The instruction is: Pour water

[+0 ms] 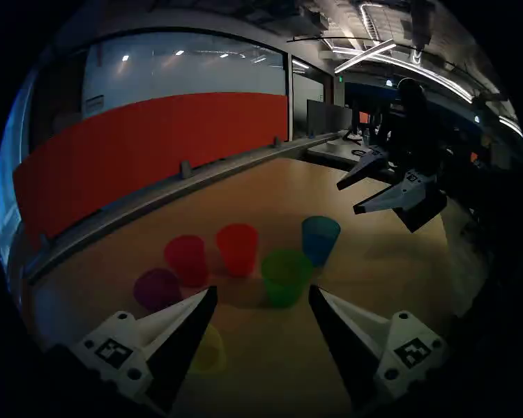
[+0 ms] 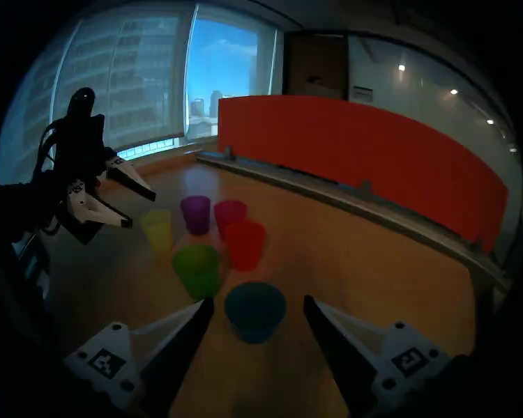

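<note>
Plainly, left tool and right tool both agape, ungripping; right gripper view: blue cup nearest, bright windows beyond.

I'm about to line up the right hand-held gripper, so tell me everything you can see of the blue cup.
The blue cup is a small translucent tumbler, plastic by its look, tapering to its base. It stands upright, mouth open, on the wooden table, at the near end of the cluster, close beside the green cup. It shows framed between the open fingers of the right hand-held gripper, untouched. Its contents cannot be told.
</note>
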Motion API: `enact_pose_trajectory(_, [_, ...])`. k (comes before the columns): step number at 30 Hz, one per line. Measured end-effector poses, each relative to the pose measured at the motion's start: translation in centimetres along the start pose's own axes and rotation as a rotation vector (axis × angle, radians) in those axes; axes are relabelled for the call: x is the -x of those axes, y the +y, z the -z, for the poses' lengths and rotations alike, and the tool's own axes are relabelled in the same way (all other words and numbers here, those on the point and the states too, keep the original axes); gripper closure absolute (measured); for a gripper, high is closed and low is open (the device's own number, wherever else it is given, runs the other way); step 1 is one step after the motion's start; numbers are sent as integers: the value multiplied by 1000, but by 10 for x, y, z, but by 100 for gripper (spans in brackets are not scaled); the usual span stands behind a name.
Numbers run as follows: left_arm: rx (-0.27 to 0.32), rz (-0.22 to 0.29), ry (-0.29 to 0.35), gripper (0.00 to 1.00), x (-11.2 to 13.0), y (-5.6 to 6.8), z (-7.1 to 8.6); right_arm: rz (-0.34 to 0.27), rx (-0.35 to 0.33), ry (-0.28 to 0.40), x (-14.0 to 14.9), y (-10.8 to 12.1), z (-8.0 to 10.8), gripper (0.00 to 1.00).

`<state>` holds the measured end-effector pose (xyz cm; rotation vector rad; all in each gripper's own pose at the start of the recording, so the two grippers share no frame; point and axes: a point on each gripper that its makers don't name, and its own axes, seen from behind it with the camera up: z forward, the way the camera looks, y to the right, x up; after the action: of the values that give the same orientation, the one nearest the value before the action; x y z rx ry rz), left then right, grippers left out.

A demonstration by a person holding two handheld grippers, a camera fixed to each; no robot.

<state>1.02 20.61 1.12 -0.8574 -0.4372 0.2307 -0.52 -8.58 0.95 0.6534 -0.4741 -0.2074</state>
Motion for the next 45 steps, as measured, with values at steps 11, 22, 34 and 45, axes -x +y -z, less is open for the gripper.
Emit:
enact_pose_trajectory(11, [2, 14, -33, 3, 10, 4, -13, -2, -6, -17, 13, 4, -11, 0])
enact_pose_trajectory(22, [13, 19, -51, 3, 13, 9, -26, -7, -17, -29, 21, 3, -19, 1])
enact_pose_trajectory(34, [17, 23, -74, 3, 17, 14, -38, 0, -32, -51, 31, -1, -30, 0])
enact_pose_trajectory(45, [14, 27, -103, 3, 23, 18, -51, 5, -39, -72, 39, -4, -41, 0])
